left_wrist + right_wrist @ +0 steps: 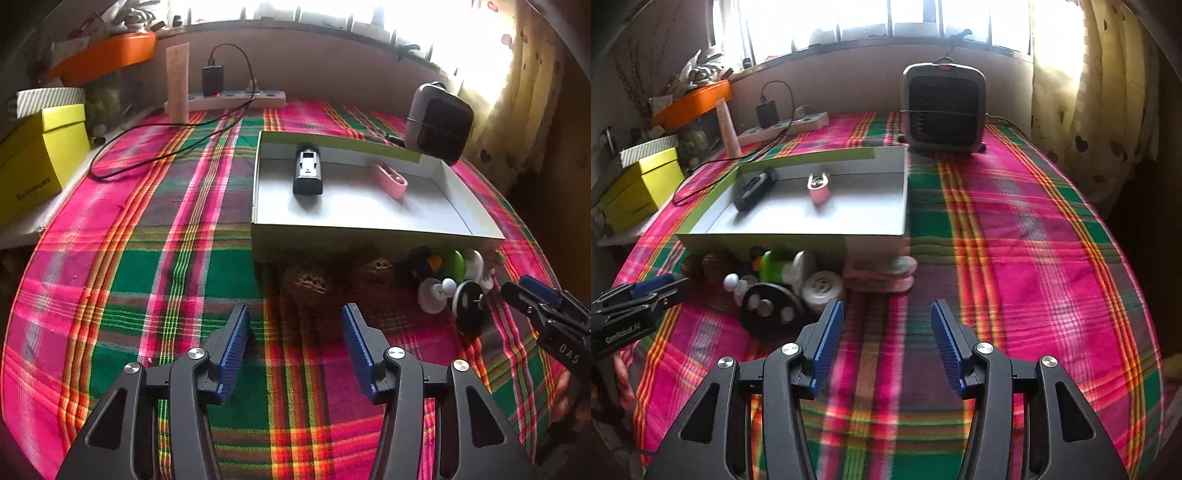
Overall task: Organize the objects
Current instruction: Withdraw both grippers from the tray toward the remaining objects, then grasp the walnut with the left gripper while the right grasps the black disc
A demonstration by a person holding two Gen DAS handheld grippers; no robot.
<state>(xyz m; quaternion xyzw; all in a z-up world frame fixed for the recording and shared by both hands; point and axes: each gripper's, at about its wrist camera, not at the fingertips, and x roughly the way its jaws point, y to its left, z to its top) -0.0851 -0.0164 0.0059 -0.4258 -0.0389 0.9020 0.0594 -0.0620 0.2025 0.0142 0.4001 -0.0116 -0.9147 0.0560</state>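
Both grippers hang empty, jaws apart, between picks.
Left gripper (pixel 295 347) and right gripper (pixel 886 345) hover near the loose pile (pixel 783 291) at the box's (pixel 369 240) near wall; a black device (pixel 308 171) and pink clip (pixel 391 181) lie inside. Next, probably: close on one loose piece.

Black device (pixel 308 170) and pink clip (pixel 390 180) lie in open box (pixel 369 242); small items (pixel 448 286) cluster before it.
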